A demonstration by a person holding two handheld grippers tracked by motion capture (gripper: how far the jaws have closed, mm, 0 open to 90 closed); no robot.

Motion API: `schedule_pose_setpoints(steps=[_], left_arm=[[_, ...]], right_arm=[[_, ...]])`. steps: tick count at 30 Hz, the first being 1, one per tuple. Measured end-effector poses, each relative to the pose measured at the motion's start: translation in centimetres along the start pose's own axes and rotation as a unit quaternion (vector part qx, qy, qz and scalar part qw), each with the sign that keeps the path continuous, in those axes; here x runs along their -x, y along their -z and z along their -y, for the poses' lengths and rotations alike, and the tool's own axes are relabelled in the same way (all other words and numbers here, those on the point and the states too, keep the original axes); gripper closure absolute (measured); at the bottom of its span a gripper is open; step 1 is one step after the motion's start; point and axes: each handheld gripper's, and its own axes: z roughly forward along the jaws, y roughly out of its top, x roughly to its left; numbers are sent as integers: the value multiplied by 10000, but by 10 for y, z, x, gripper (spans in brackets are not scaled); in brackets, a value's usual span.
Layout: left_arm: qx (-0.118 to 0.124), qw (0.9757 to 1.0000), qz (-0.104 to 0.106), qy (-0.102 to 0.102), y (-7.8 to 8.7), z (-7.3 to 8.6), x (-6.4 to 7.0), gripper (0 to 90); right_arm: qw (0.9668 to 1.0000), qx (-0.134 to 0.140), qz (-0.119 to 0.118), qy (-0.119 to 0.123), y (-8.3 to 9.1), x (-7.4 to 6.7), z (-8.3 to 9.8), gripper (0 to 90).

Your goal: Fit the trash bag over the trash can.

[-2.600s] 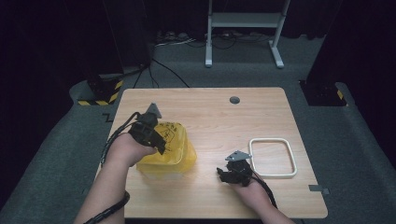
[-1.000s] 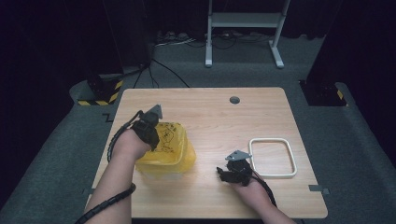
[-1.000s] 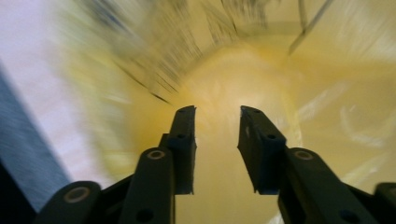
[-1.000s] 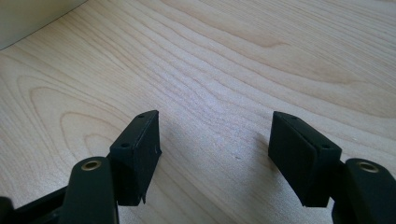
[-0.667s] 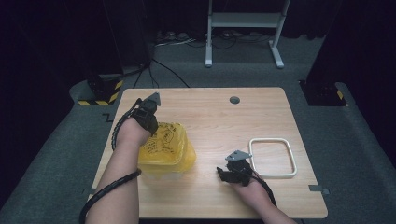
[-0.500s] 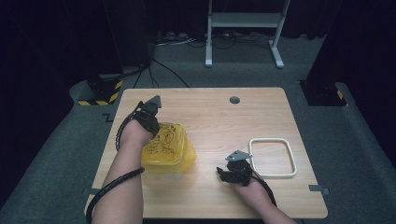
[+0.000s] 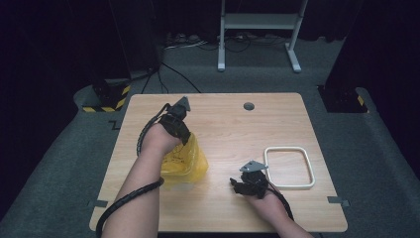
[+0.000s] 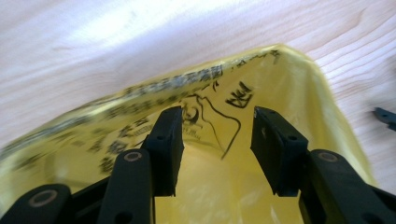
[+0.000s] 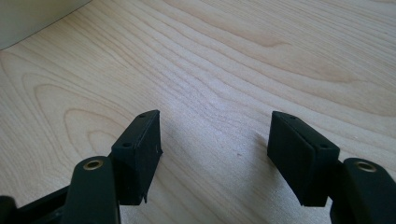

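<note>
A yellow plastic bag (image 7: pixel 187 161) with black print lies crumpled on the left half of the wooden table (image 7: pixel 223 119). My left gripper (image 7: pixel 183 138) hangs over the bag's far edge. In the left gripper view the bag (image 8: pixel 280 74) spreads under and beyond the left gripper (image 8: pixel 215 126). Its jaws have just been opening, stand apart, and no pad presses on the film. My right gripper (image 7: pixel 236 185) rests near the front right, open over bare wood. In its own view the right gripper (image 9: pixel 215 135) has nothing between its fingers.
A white rectangular frame (image 7: pixel 289 167) lies flat just right of the right hand. A small round grey cap (image 7: pixel 248 106) sits in the tabletop near the far edge. Beyond the table there is dark floor with cables and a stand's legs (image 7: pixel 257 34).
My left hand has slid to the right along the bag's far side, and the bag's top has shifted a little with it. The right hand has kept still.
</note>
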Motion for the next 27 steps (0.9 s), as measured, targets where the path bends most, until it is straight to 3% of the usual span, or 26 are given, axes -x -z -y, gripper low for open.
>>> schedule_pose_setpoints(steps=[4,7,10,11,15,19,23,24,27], left_arm=[[-247,9997,73,-1,-25,-1,-3,514],[-255,9997,24,-59,-27,5,-4,472],[-315,9989,-226,-256,-10,13,-7,435],[-250,9986,-355,-308,2,17,-9,424],[154,9980,-490,-377,38,33,-19,385],[396,9959,-731,-357,64,53,-37,335],[597,9944,-852,-210,76,72,-61,300],[597,9944,-852,-210,76,72,-61,297],[735,9930,-917,-71,73,92,-83,296]], right_arm=[[10000,0,-35,15,0,1,0,349],[10000,22,-40,40,0,2,0,348],[10000,34,-46,28,-1,2,0,348],[10000,34,-40,26,-1,2,0,348],[10000,26,-28,23,0,2,0,348],[10000,24,-7,-8,0,1,0,348],[10000,34,-12,14,-1,2,0,343],[10000,38,-9,12,-1,2,0,343],[10000,52,-5,0,-1,3,0,343]])
